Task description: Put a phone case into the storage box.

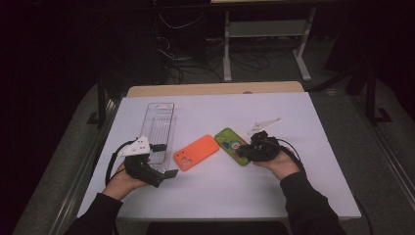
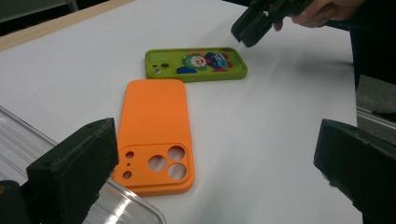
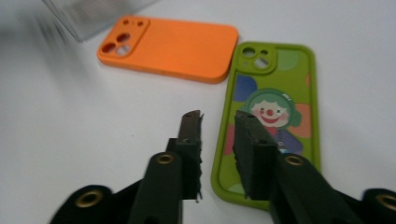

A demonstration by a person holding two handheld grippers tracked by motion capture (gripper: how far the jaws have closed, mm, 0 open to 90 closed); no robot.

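Lying just under the slightly parted right tongs: green phone case

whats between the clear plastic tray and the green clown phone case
The orange phone case lies between the clear plastic tray and the green clown phone case, camera cutouts toward the tray. The high view shows it best.

A clear plastic tray lies lengthwise at the left of the white table top, a wooden edge runs along the far side, and white desk legs and cables stand behind.
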